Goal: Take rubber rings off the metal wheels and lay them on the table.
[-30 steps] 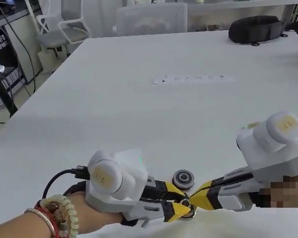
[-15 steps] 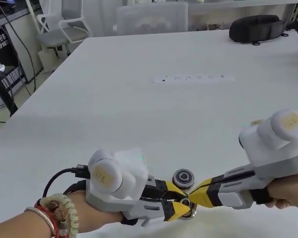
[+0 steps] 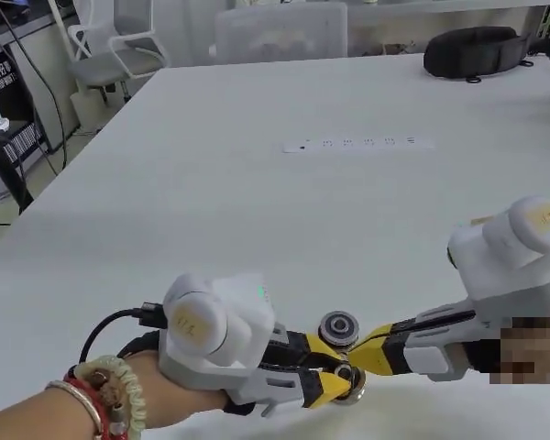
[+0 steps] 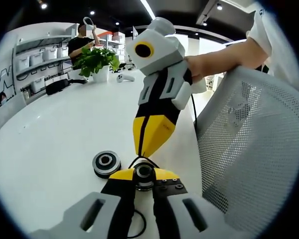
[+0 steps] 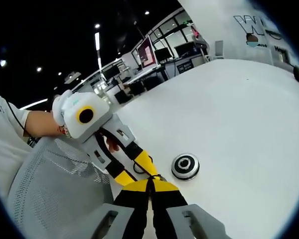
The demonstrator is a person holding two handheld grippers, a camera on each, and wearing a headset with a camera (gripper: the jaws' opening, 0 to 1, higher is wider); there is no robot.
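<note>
My left gripper (image 3: 342,374) (image 4: 142,175) is shut on a small metal wheel (image 3: 352,378) (image 4: 143,170), held just above the white table (image 3: 257,202) near its front edge. My right gripper (image 3: 359,347) (image 5: 150,183) comes in from the right, tip to tip with the left one. Its jaws are shut on the thin black rubber ring (image 4: 133,161) at that wheel's rim. A second metal wheel (image 3: 338,327) (image 4: 106,163) (image 5: 185,166), with a dark rim, lies flat on the table just beyond the two tips.
A white power strip (image 3: 357,144) lies mid-table and a black bag (image 3: 472,52) sits at the far right. Office chairs (image 3: 280,32) stand behind the table. A grey mesh chair back (image 4: 249,149) is close beside the grippers. A potted plant (image 4: 94,59) stands at the table's far end.
My right gripper has drawn back a little to the right, still pinching at the wheel. The left gripper and the loose wheel have stayed where they were.
</note>
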